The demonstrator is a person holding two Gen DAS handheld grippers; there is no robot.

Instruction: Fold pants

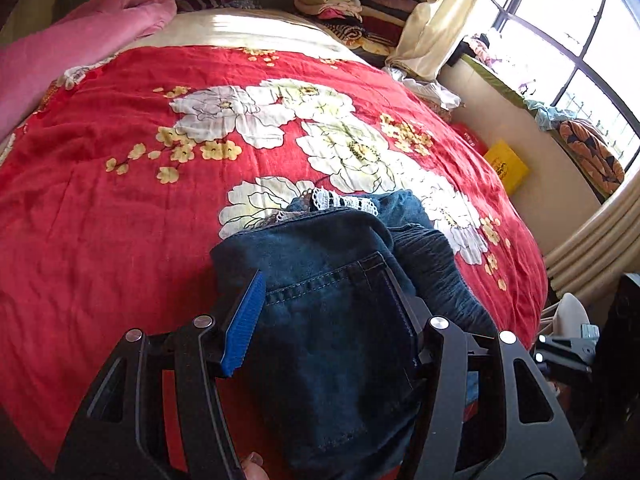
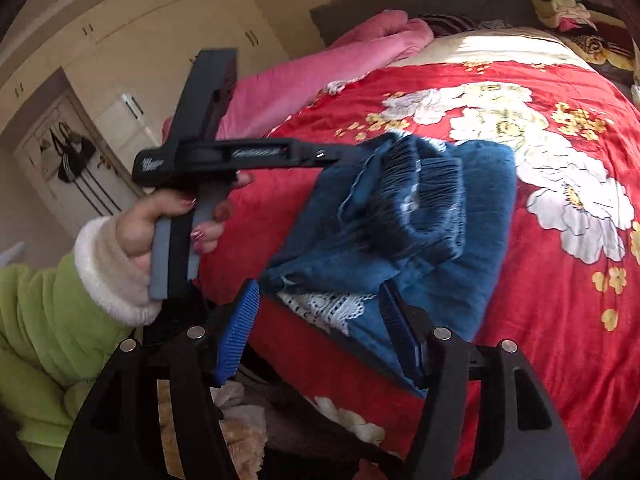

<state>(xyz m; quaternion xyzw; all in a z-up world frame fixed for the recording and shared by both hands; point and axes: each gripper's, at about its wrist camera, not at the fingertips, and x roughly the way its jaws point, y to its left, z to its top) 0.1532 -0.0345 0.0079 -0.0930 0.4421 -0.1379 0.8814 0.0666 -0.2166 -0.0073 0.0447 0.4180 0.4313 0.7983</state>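
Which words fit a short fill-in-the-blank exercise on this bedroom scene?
1. The folded dark blue denim pants lie on a ____ floral bedspread.
2. White ____ trim edges the pants.
3. A rolled ____ blanket lies near the headboard.
4. The hand wears a ____ padded sleeve.

Answers: red; lace; pink; green
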